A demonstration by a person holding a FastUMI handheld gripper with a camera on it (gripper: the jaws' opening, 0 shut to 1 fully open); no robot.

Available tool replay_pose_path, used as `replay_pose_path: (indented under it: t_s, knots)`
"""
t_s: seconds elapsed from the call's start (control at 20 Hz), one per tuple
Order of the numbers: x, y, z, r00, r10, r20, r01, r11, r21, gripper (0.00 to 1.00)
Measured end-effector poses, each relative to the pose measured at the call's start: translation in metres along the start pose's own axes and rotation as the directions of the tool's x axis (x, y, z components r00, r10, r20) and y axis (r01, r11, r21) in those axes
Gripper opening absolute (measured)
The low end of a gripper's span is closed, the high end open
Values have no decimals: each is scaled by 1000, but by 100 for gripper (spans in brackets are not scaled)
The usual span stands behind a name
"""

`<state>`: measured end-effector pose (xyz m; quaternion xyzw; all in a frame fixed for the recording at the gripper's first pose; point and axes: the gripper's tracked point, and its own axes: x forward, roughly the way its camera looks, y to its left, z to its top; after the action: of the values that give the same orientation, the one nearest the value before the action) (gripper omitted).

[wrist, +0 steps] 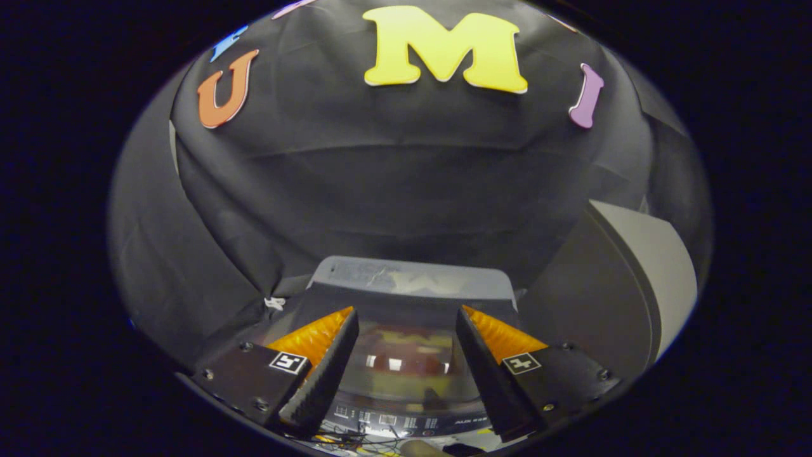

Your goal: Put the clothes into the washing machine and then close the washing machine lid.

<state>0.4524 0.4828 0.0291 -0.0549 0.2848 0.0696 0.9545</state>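
My hand-held gripper [406,355] is spread wide with nothing between its fingers; the washing machine [406,381] lies straight ahead and below, its glossy dark lid [406,362] filling the gap between the two fingers [323,374]; the lid looks to be lying flat, though the reflections on it make that a judgement rather than a certainty; beyond the fingertips a pale grey rear edge of the machine [412,279] runs crosswise, so the machine's breadth sits square across my line of reach and not along it; the control panel [393,420] is the nearest strip, just under the base of the fingers, with some tangled cables [355,439] at its near side; I see no garment between the fingers or on the lid, so I cannot tell where the clothes are from here; off to my right, well apart from the machine, stands a grey panelled object [634,279] I cannot identify; I am holding the hand-held gripper level to slightly nose-down, centred on the lid, both fingers roughly equally far from its middle; as I judge it, the coming move turns on whether that lid needs lifting, and its far edge is the side nearer the fingertips.
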Motion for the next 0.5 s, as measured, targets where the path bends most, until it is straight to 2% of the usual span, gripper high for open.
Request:
replay_pose_path:
  t_s: [0.25, 0.5]
  knots:
    - [5, -2, -31, 996, -2, -86, 1, 1000, -17, 97]
    - [1, -4, -31, 996, -3, -87, 2, 1000, -14, 97]
